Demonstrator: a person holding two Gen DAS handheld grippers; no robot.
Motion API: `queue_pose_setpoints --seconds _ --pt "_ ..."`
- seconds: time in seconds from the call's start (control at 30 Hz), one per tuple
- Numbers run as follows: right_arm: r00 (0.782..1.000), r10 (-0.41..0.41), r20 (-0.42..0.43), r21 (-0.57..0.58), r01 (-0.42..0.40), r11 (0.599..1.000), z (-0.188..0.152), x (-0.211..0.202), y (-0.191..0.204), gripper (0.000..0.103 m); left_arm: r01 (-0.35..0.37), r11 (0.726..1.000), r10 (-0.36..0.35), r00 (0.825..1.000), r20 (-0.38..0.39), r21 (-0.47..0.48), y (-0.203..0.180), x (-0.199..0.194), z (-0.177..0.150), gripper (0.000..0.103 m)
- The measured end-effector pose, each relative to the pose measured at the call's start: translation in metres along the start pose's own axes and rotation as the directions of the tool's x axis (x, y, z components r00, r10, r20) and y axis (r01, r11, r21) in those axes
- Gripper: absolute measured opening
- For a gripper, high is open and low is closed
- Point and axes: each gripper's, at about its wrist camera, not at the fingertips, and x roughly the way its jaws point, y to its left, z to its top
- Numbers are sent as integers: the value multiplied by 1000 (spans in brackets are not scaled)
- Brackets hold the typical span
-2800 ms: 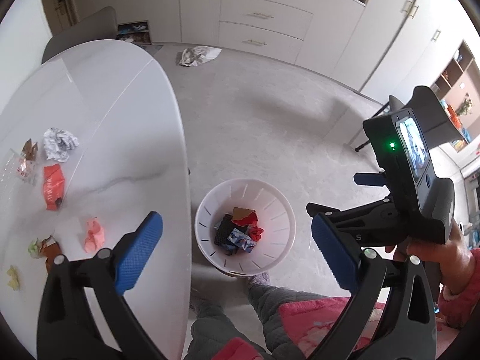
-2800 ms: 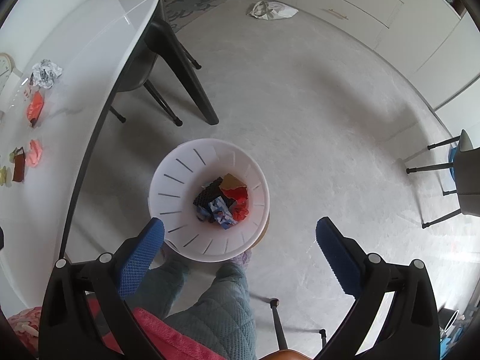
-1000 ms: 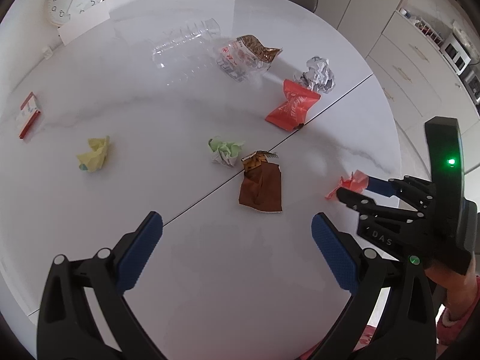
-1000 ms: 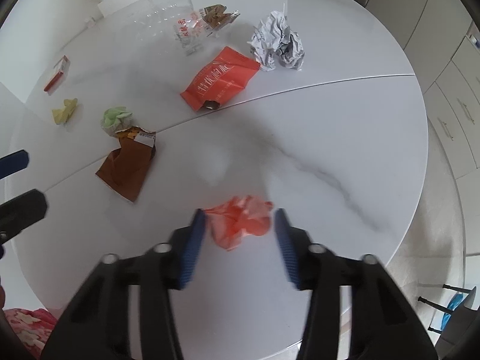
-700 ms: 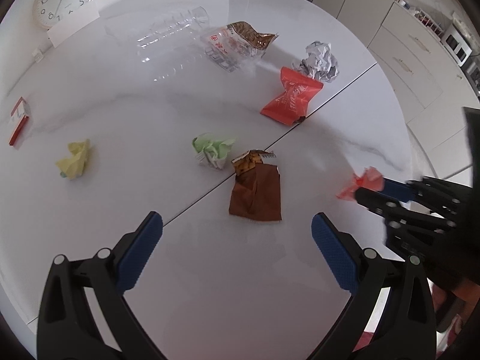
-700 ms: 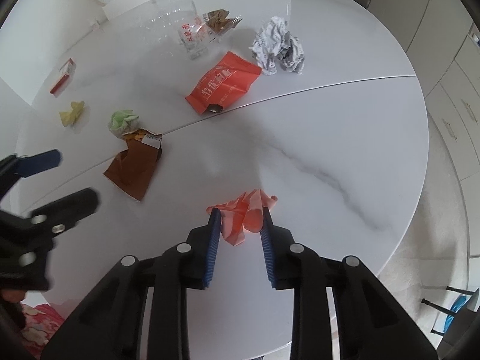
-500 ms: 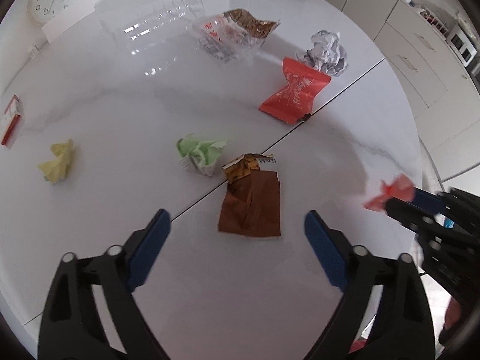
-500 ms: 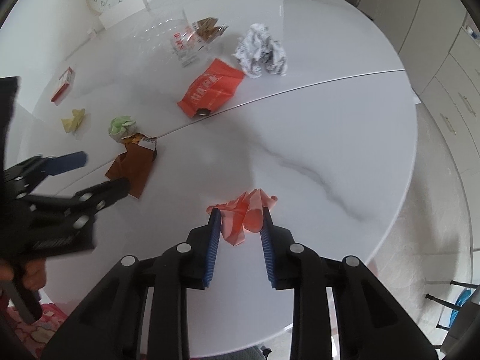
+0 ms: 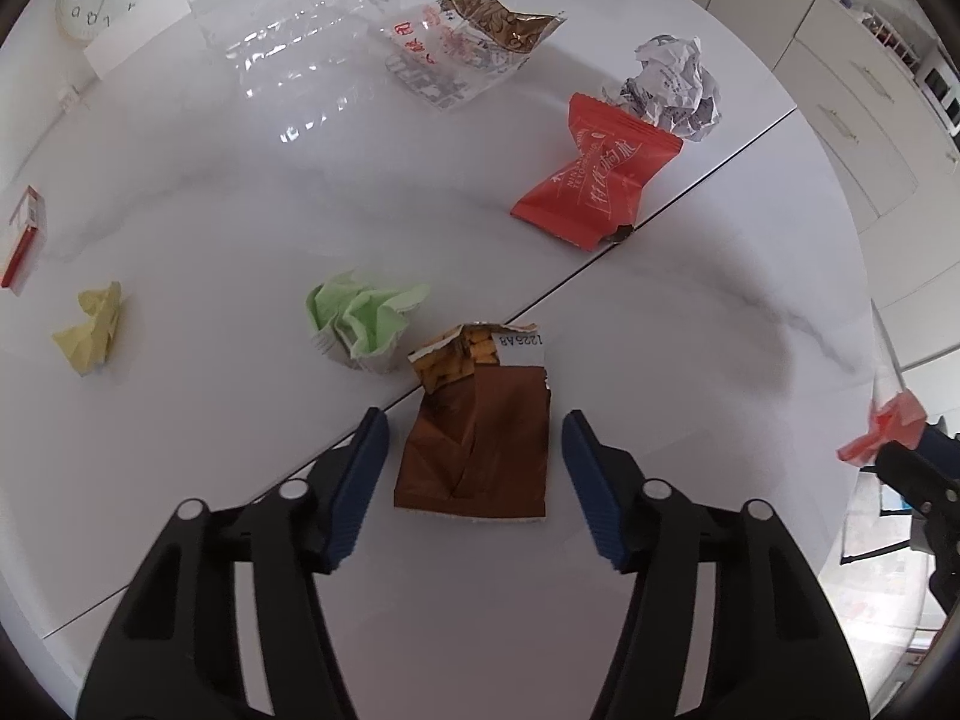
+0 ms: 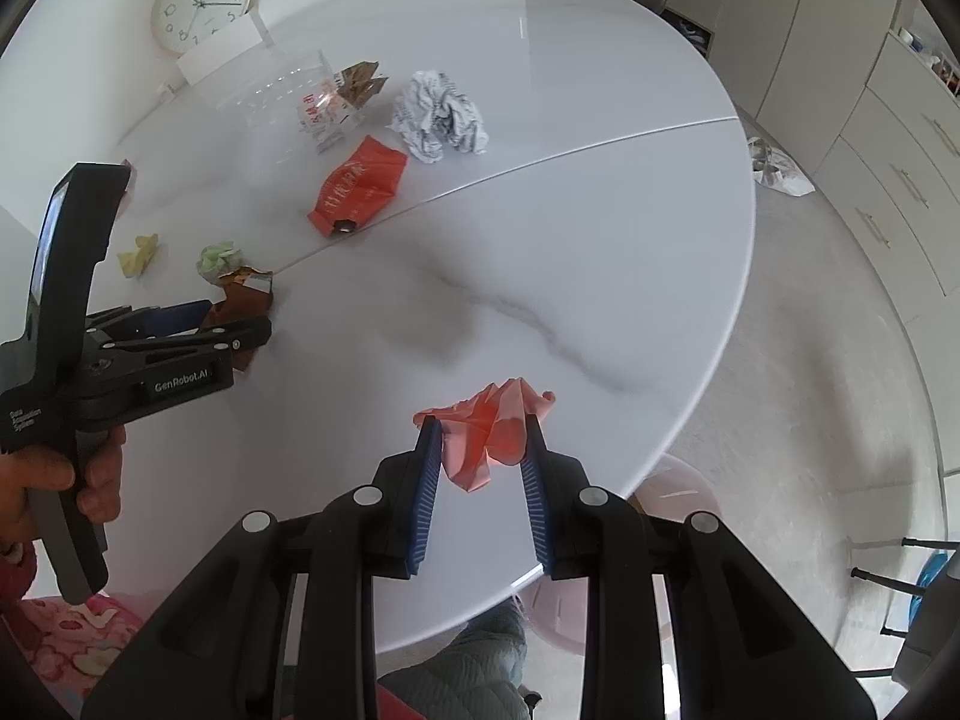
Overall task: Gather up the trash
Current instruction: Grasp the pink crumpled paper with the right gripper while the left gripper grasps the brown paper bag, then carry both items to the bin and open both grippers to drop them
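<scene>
In the right wrist view the right gripper [image 10: 480,450] is being shown closed on a crumpled pink wrapper [image 10: 489,429], which is being squeezed between the two blue ribbed pads above the near edge of the white table [image 10: 600,228]; in the left wrist view only a small pink corner of this wrapper [image 9: 888,426] is being seen at the far right. The left gripper [image 9: 474,468] is being held wide, and a brown snack packet [image 9: 480,438] — flat, glossy, torn open at its top — is lying on the table [image 9: 690,360] between its blue pads, not touched by either of them. From the right wrist view the same gripper [image 10: 234,324] is being seen from the side, low over the packet [image 10: 243,297], so its opening cannot be judged there. Just beyond the packet a crumpled green paper [image 9: 363,321] is lying, and a small yellow paper ball [image 9: 90,330] is lying well to its left. Further back a smooth red sachet [image 9: 597,186] is being touched by a ball of printed grey-white paper [image 9: 672,87]. A clear, shiny plastic bag with brown print [image 9: 468,42] is being seen near the far side. A round clock [image 10: 201,3] is standing at the wall — it is shown whole in the right view only.
</scene>
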Motion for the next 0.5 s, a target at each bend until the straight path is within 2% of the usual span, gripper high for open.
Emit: queue_pose_setpoints --seconds 0.07,0.3,0.5 --pt "1000 -2 1 8 2 1000 -2 -2 -5 27 -13 1000 13 1000 4 5 -3 0 1 48" --pt "1000 -6 8 37 6 999 -11 -9 -16 27 -20 1000 20 1000 9 15 -11 -2 -3 44" --pt "1000 -15 15 71 14 997 -21 -15 -28 27 8 1000 -8 1000 2 22 -15 -16 -6 37"
